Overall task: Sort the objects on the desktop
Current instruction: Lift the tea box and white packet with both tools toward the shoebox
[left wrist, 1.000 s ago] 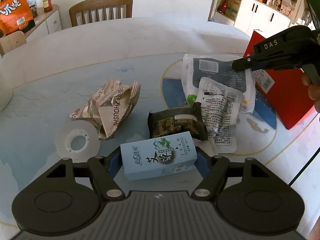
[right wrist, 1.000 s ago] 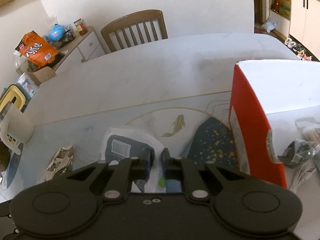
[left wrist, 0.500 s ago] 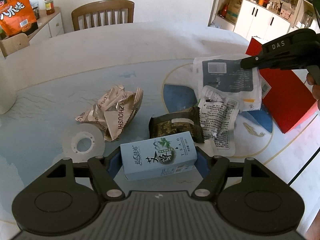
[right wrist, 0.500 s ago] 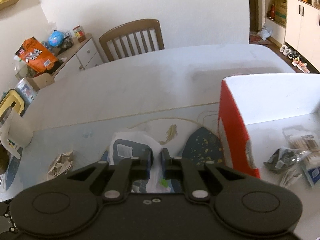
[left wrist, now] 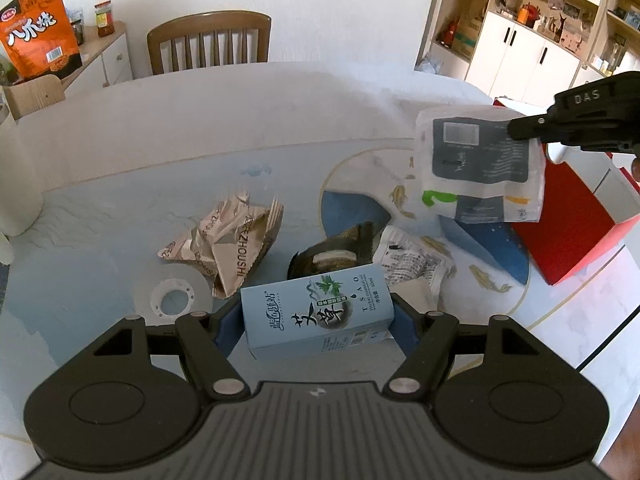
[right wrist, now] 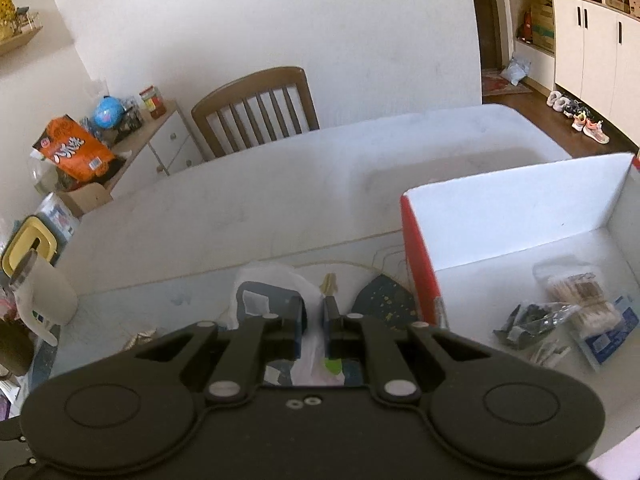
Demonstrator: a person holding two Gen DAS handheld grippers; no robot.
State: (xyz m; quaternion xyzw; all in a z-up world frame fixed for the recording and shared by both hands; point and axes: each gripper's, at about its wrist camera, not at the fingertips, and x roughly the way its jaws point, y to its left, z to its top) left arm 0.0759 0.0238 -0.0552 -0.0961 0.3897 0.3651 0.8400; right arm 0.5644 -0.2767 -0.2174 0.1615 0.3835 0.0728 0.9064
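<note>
"TSAO" on blue box (left wrist: 316, 316); "DAS" on right gripper (left wrist: 516, 130)

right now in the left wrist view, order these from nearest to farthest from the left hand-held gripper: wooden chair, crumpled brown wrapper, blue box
1. blue box, between the left hand-held gripper's fingers
2. crumpled brown wrapper, on the table ahead, slightly left
3. wooden chair, beyond the table's far edge
</note>
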